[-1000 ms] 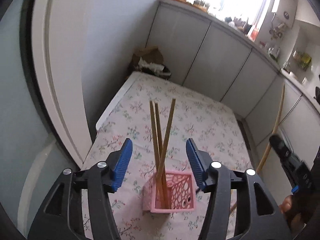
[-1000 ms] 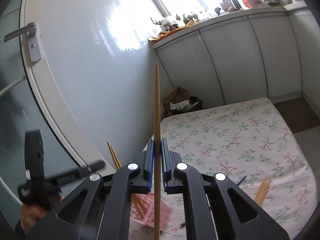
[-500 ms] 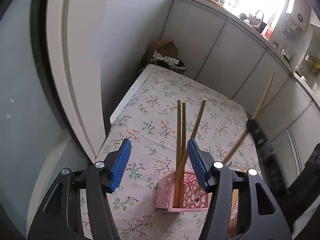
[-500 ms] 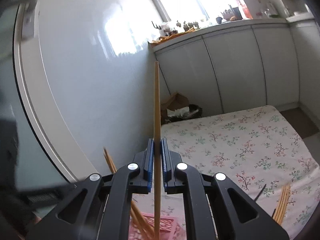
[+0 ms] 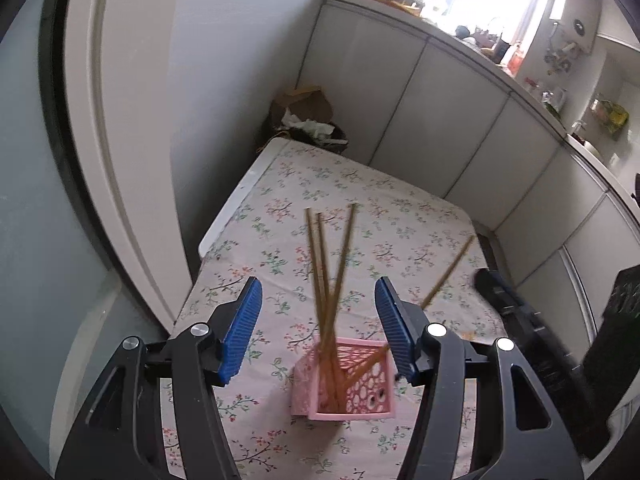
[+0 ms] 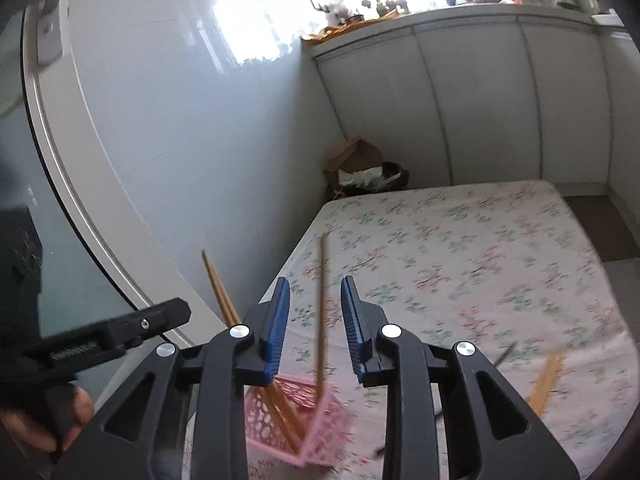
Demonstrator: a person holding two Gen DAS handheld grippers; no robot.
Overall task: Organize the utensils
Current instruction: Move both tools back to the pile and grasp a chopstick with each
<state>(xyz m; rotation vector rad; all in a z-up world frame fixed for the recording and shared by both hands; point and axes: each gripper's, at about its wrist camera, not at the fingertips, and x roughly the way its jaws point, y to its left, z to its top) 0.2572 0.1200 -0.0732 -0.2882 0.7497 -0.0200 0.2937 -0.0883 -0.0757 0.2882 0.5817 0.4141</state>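
both claws, the left gripper [image 5: 318,326] and right gripper [image 6: 314,322], gape with nothing held above the pink basket [image 5: 346,378], where four chopsticks [image 5: 332,276] stand leaning, more chopsticks [image 6: 546,380] lying right of it.

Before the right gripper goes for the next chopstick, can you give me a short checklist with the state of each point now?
1. Right gripper open: ok, its blue pads stand apart.
2. Released chopstick in the basket: ok, its lower end is inside and no pad touches it.
3. Basket upright: cannot tell, it is blurred and seems tilted in the right view.
4. Left gripper out of the way: ok, open, above the basket, holding nothing.
5. More chopsticks left on the cloth: ok, a bundle lies to the right.
6. Three chopsticks placed before staying in: ok.
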